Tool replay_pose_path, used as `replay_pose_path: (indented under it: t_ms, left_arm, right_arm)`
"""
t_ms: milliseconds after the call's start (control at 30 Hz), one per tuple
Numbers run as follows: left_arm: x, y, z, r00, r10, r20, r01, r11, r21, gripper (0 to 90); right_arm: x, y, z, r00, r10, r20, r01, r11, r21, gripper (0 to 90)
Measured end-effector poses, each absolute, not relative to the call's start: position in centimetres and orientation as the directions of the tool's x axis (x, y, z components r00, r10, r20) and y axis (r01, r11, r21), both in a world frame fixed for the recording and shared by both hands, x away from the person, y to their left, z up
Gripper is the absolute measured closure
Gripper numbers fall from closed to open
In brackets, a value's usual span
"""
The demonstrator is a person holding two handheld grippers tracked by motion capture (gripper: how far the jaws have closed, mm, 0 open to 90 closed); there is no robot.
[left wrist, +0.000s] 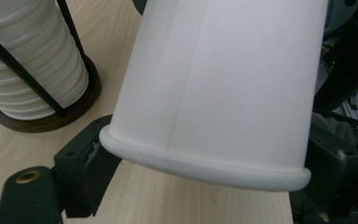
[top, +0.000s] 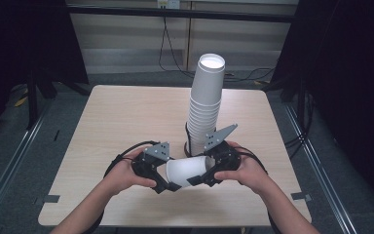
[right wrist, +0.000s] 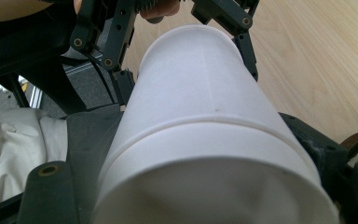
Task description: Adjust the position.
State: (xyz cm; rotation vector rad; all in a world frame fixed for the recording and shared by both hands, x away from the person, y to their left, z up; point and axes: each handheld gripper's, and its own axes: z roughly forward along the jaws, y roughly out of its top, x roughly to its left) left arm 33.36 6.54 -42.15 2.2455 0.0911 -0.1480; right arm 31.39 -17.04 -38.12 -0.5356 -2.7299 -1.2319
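Note:
A white paper cup (top: 186, 169) lies on its side, held just above the table's front middle between both grippers. My left gripper (top: 168, 178) is shut on its left end; in the left gripper view the rolled rim of the cup (left wrist: 205, 93) sits between the black jaws of the left gripper (left wrist: 205, 163). My right gripper (top: 200, 175) is shut on the cup's right end, and in the right gripper view the cup (right wrist: 200, 116) runs away from the right gripper (right wrist: 205, 154) toward the other gripper's fingers (right wrist: 235, 21).
A tall stack of white paper cups (top: 205, 105) stands in a dark round holder (left wrist: 77, 112) with black rods, just behind the grippers. The wooden table (top: 126, 122) is bare to the left and right. Dark floor and cables lie beyond its far edge.

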Motion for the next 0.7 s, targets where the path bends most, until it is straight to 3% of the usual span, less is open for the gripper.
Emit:
replay_pose_path:
  t_ms: [233,367,700]
  left_arm:
    - [33.37,6.65,-42.03,0.991,0.020,-0.129,0.113,-0.630,0.768,15.7]
    - [33.42,6.71,-41.95,0.992,0.023,-0.122,0.107,-0.649,0.754,15.5]
    - [33.37,6.28,-41.34,0.995,0.038,-0.096,0.094,-0.720,0.687,15.1]
  right_arm:
    - [31.33,-17.21,-38.18,-0.927,0.284,0.244,0.370,0.592,0.716,21.6]
    - [31.33,-17.39,-38.21,-0.928,0.291,0.232,0.365,0.594,0.716,16.0]
    - [30.94,-16.61,-37.52,-0.954,0.281,0.104,0.285,0.743,0.606,13.6]
